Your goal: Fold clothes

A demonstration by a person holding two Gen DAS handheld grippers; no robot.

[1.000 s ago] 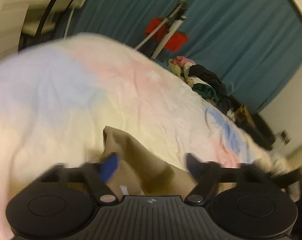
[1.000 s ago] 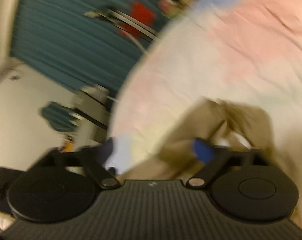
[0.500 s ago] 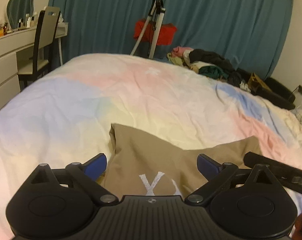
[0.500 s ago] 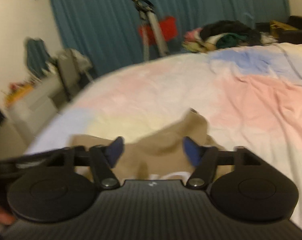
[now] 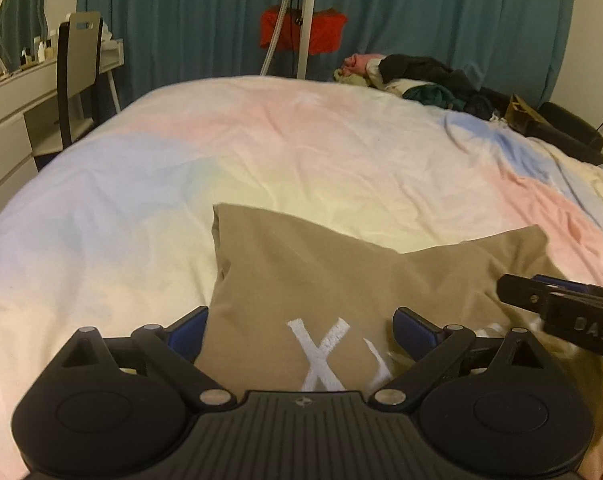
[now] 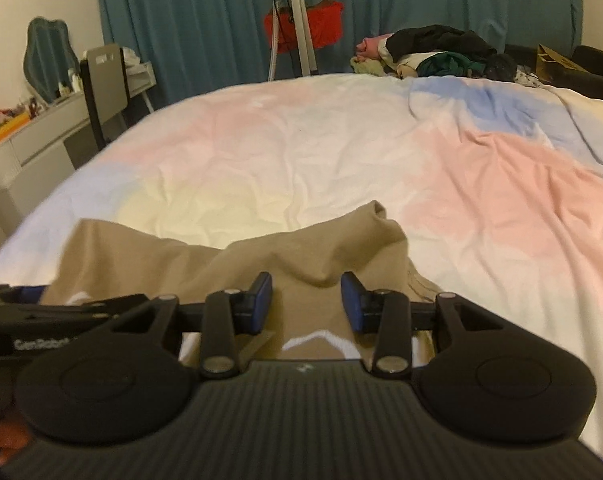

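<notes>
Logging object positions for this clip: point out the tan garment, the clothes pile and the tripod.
tan garment (image 5: 313,280), left wrist view, flat middle.
clothes pile (image 6: 441,50), right wrist view, dark top.
tripod (image 6: 301,40), right wrist view, leg.

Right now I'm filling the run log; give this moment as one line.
step: fold | item: tan printed cotton garment on pastel bed cover | left gripper: open, empty | right gripper: open, empty
</notes>
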